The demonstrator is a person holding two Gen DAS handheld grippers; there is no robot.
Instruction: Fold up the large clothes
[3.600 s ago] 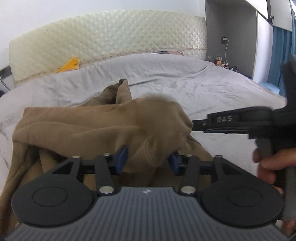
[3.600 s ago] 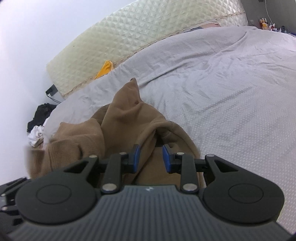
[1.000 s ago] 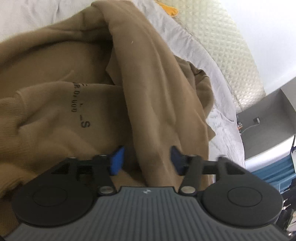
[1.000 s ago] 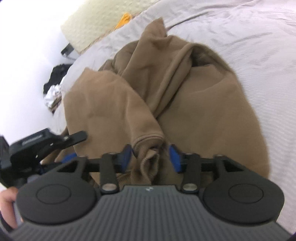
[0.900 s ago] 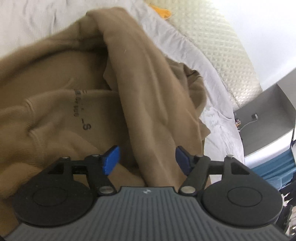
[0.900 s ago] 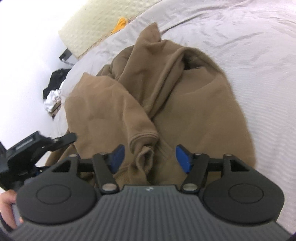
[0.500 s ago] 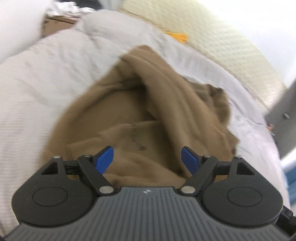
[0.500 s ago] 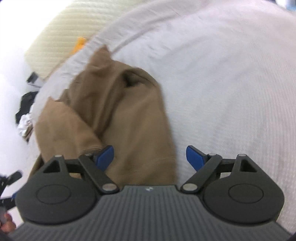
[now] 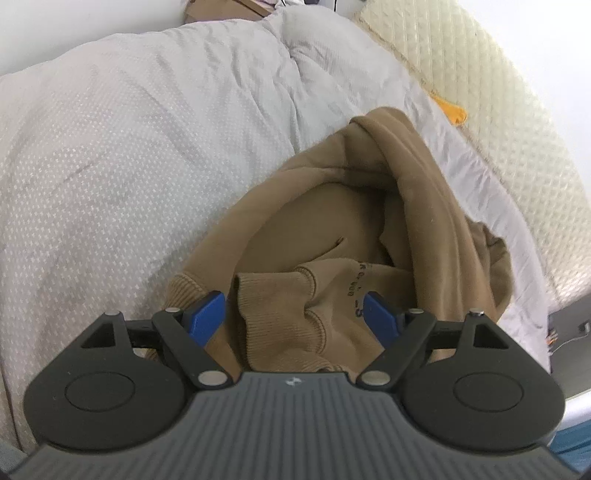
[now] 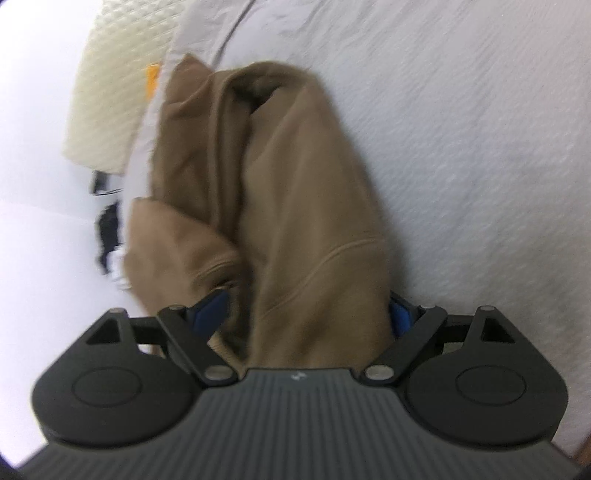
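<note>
A crumpled brown sweatshirt (image 9: 332,229) with small black lettering lies on the grey bed cover (image 9: 129,147). My left gripper (image 9: 293,315) stands open just over its near end. A ribbed cuff (image 9: 280,306) lies between the blue pads (image 9: 205,314) without being pressed. In the blurred right wrist view the same sweatshirt (image 10: 295,184) runs away from me. My right gripper (image 10: 306,310) is open and its jaws are still opening. It straddles the near edge of the cloth, which partly hides the right pad (image 10: 400,314).
A cream quilted headboard (image 9: 498,110) runs along the far side of the bed, with an orange item (image 9: 452,110) at its foot. A cardboard box (image 9: 221,9) sits beyond the bed's corner. Dark clothes (image 10: 109,232) lie off the bed at the left.
Both grippers have opened wide and let go of the sweatshirt folds they pinched. The left view has pulled back from the cloth, and the right view has rolled and dropped lower.
</note>
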